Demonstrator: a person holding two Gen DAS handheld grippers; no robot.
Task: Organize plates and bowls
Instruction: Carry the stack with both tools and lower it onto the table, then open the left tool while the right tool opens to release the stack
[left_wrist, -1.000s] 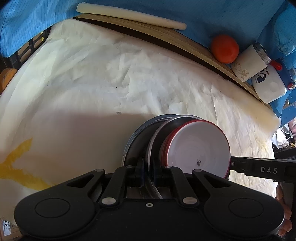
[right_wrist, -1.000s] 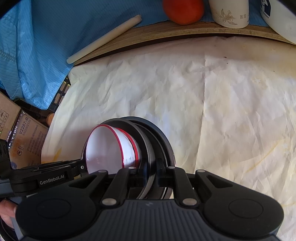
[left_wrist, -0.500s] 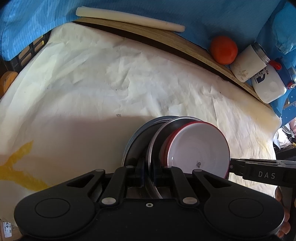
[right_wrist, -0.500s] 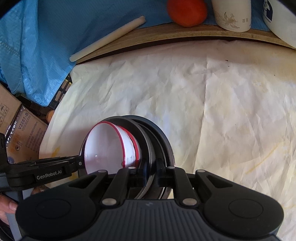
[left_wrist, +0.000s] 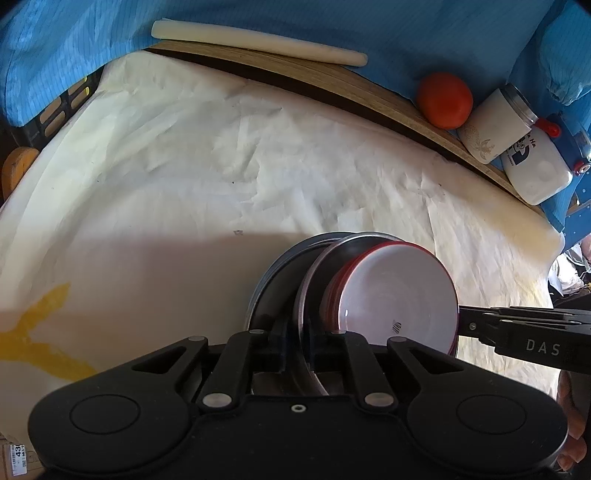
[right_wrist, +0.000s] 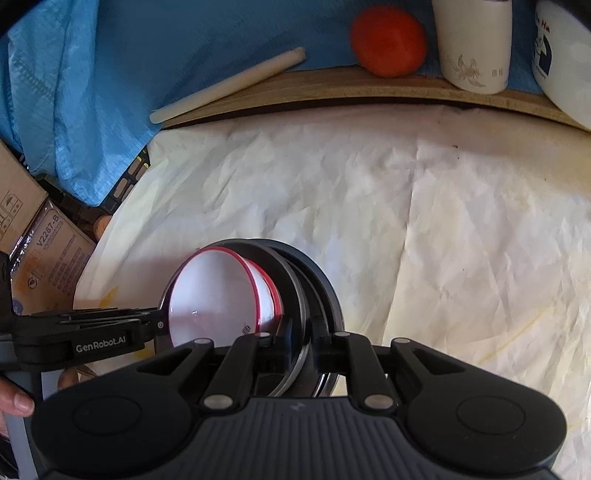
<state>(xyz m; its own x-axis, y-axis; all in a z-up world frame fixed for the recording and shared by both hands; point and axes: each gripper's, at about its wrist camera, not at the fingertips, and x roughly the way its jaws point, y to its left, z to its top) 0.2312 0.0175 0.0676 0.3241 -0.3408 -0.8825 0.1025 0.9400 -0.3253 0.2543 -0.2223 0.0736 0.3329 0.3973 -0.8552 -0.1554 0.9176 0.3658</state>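
Note:
A stack of dark plates (left_wrist: 280, 291) (right_wrist: 314, 280) with white red-rimmed bowls (left_wrist: 399, 295) (right_wrist: 214, 295) nested on top is held between my two grippers, above the white paper-covered table (left_wrist: 184, 184). My left gripper (left_wrist: 297, 339) is shut on the rim of the plate stack on one side. My right gripper (right_wrist: 310, 343) is shut on the rim on the opposite side. Each gripper shows in the other's view, the right one (left_wrist: 517, 328) and the left one (right_wrist: 92, 332).
A wooden board (left_wrist: 295, 70) runs along the table's far edge, against blue cloth. On it lie a white rod (left_wrist: 258, 40), an orange-red ball (left_wrist: 445, 99), a white jar (left_wrist: 495, 125) and a white bottle (left_wrist: 535, 166). Cardboard boxes (right_wrist: 44, 236) stand at the left.
Both grippers and the held stack have shifted slightly toward the far edge of the table. Both grips are unchanged.

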